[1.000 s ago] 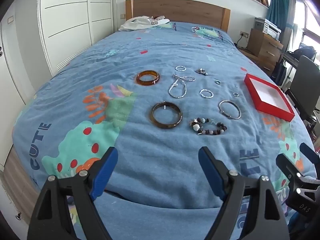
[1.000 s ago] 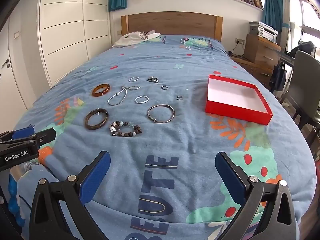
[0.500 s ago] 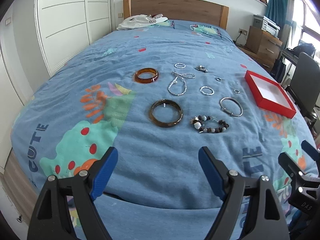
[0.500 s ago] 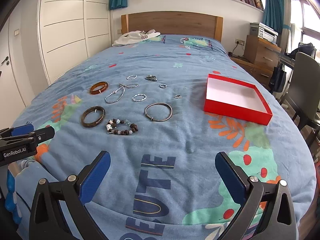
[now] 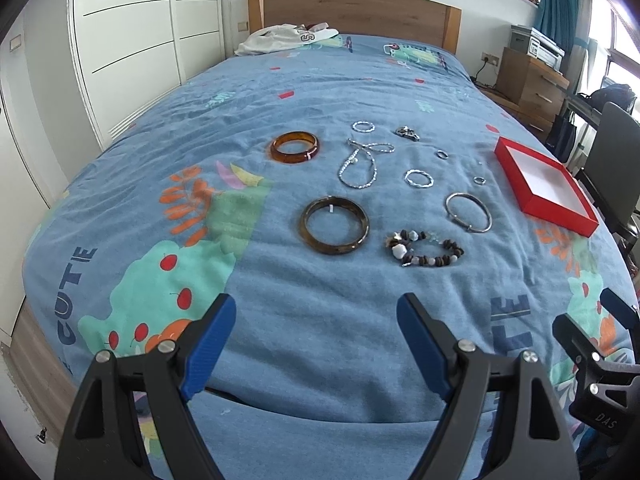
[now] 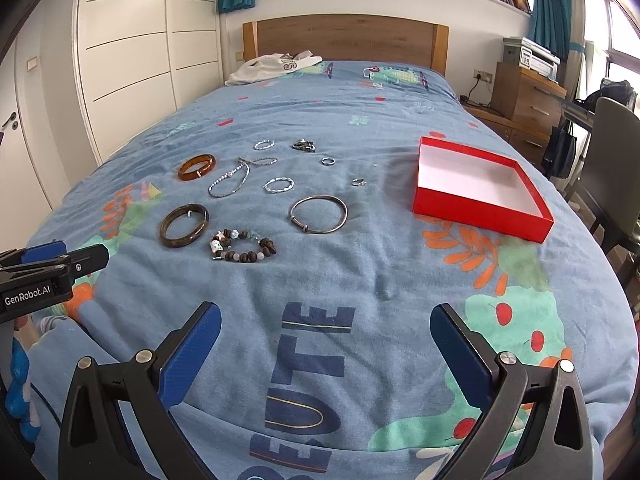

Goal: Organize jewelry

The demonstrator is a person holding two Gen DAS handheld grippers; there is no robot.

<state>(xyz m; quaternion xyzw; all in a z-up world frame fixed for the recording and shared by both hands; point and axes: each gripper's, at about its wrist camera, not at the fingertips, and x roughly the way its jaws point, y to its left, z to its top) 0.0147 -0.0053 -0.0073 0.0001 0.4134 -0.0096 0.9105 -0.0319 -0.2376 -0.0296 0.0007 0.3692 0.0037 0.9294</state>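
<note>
My left camera sits low at the foot of the bed [image 5: 280, 92] and looks along it toward the headboard [image 5: 352, 12], with the jewelry near its middle. My right camera sits just beside it to the right, faces the same way, and has the red box [image 6: 480, 216] closer. Both see the same bed, the dark bangle [image 5: 333, 231] [image 6: 184, 225], the red box [image 5: 556, 212], and each sees a bit of my other gripper at its edge.
</note>
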